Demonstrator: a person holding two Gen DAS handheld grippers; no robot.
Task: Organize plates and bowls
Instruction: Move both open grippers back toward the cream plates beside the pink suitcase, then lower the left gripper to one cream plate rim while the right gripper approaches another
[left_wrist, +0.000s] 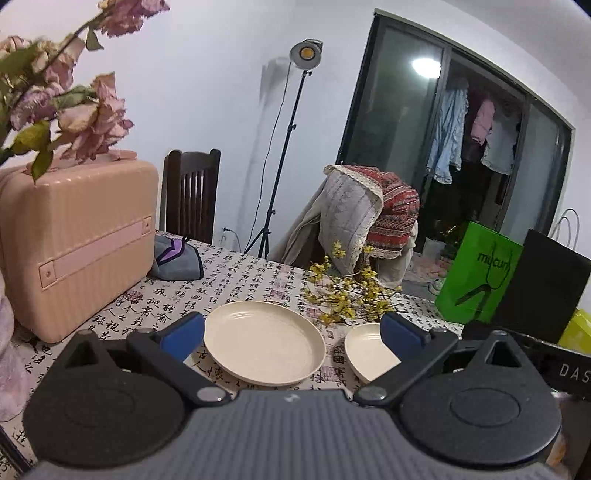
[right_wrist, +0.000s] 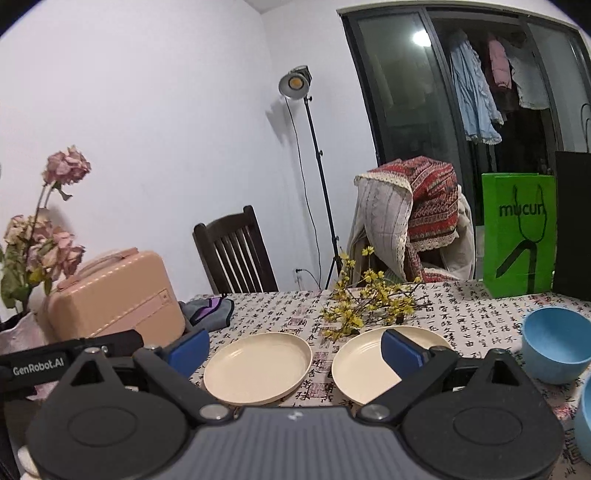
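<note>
**Both grippers poised over two cream plates**

The left gripper (left_wrist: 291, 332) hangs with its blue-padded jaws spread wide and empty, framing the left round cream plastic plate (left_wrist: 264, 341) on the calligraphy-print tablecloth (left_wrist: 236, 280). That suggests a lineup for a rim pinch. The right gripper (right_wrist: 293, 349) is equally wide and empty, sitting between that plate and the right round cream plate (right_wrist: 373, 369) just beside it. Both plates are shallow, matte and empty (apparently light, easy to stack). A pale blue plastic bowl (right_wrist: 556, 343) stands upright further right, apart from the plates, with a second blue rim (right_wrist: 585, 421) at the frame edge.
</note>
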